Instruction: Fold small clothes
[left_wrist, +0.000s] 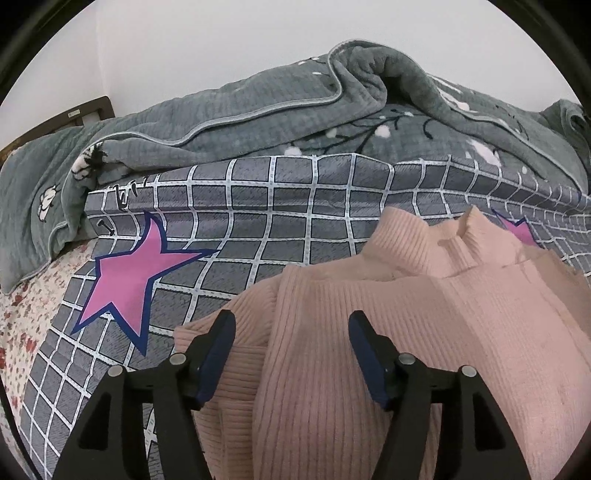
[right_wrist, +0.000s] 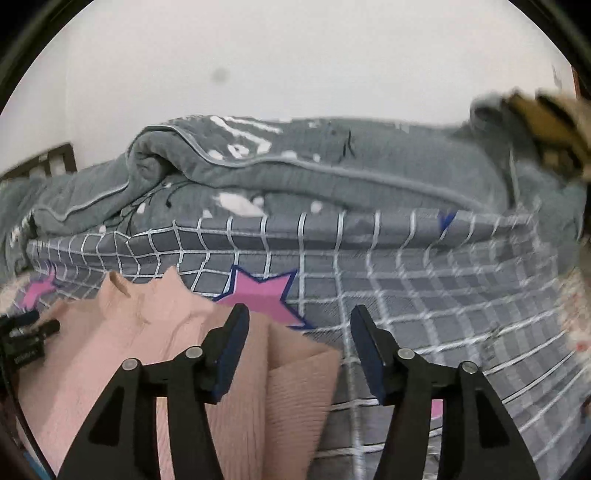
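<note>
Grey checked bedding with pink stars carries the pink ribbed sweater, which lies under and ahead of the left gripper and left of the right gripper; both jaws stand open, gripping nothing. Both sleeves seem folded in already, so probably 1 or 2 body folds remain.

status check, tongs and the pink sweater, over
Left tongs open, empty. Right tongs open, empty. Pink sweater flat on checked sheet. Nothing blocking.
</note>
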